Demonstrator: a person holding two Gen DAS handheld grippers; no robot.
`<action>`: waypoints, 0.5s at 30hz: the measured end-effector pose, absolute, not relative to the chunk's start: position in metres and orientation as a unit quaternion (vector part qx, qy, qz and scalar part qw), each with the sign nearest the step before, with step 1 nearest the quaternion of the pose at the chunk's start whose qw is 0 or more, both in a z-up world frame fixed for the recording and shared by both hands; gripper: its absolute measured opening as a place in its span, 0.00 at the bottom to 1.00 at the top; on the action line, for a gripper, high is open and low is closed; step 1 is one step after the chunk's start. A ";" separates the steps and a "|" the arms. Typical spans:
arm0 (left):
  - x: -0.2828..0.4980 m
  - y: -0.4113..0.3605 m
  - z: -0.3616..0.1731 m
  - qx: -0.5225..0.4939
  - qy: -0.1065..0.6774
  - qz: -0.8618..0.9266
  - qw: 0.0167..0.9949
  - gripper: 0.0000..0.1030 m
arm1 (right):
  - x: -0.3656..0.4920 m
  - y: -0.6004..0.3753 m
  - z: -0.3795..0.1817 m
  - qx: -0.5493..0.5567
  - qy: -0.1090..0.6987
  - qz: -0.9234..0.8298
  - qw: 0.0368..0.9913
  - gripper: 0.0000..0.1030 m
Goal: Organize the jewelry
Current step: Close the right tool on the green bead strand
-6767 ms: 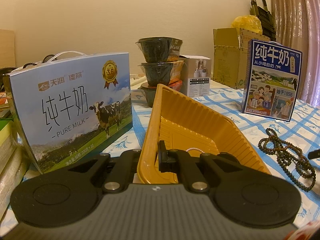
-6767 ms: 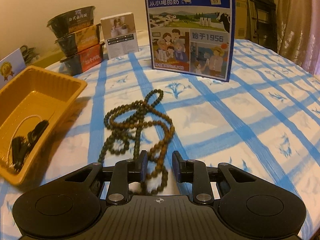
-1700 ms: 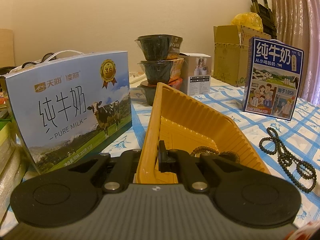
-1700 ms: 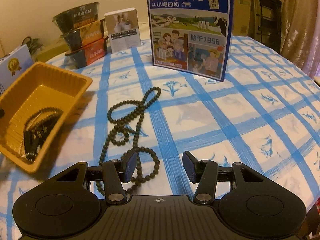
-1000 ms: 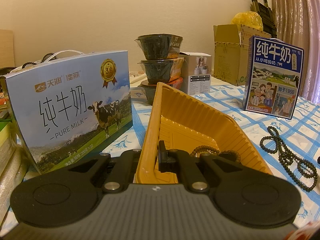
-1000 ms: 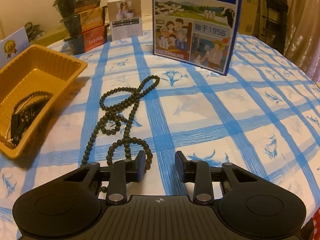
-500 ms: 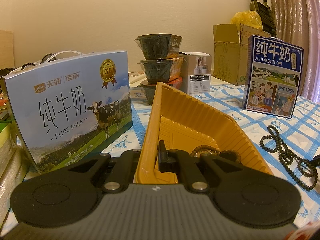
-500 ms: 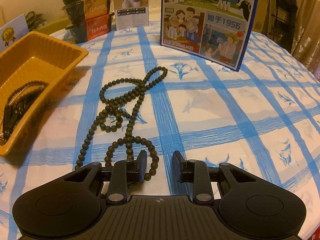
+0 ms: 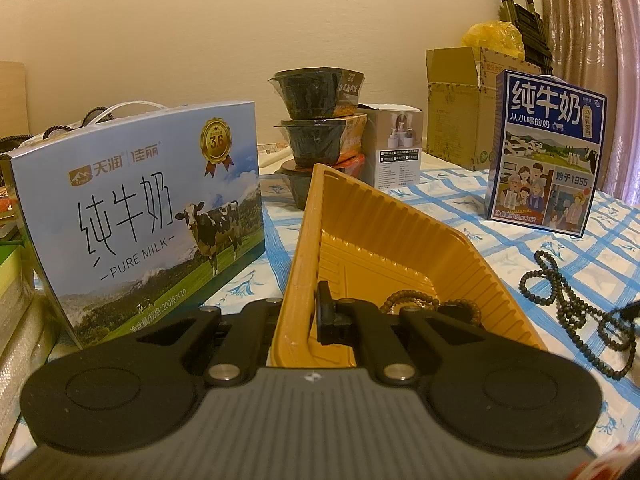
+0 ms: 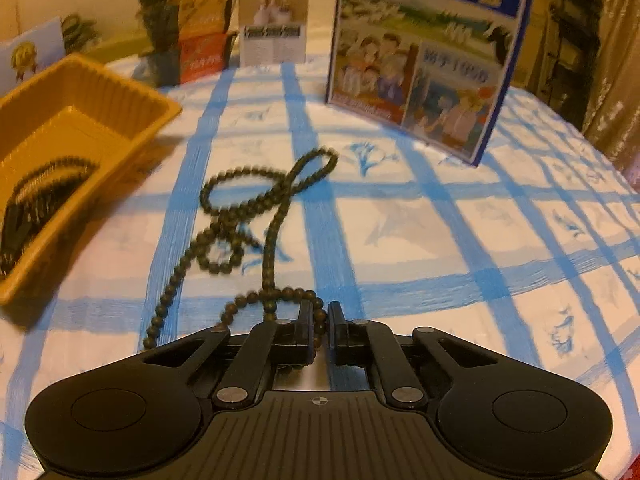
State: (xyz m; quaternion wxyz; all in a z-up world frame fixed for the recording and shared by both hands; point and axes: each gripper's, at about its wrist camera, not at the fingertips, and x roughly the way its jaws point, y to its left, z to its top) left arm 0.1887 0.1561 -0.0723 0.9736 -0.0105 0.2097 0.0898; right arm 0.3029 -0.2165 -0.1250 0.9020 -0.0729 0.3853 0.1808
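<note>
Only right gripper (image 10: 320, 320) clamps necklace (image 10: 256, 216)

Both tools look alike. The left gripper (image 9: 306, 322) and the right gripper (image 10: 321, 330) are matte black, each with a ribbed grey body bearing a small round white mark, two large round discs at the sides, angled link arms with silver screws, and flat fingers (image 10: 306, 332), perhaps blue-edged.
</note>
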 end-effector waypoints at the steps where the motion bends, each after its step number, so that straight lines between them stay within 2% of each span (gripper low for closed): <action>1: 0.189 0.156 -0.072 -0.011 0.210 0.090 0.974 0.04 | 0.302 -0.220 -0.120 -0.066 0.378 0.178 0.906 0.06; 15: 0.188 0.156 -0.072 -0.011 0.208 0.089 0.974 0.04 | 0.290 -0.243 -0.043 -0.015 0.302 0.174 0.937 0.06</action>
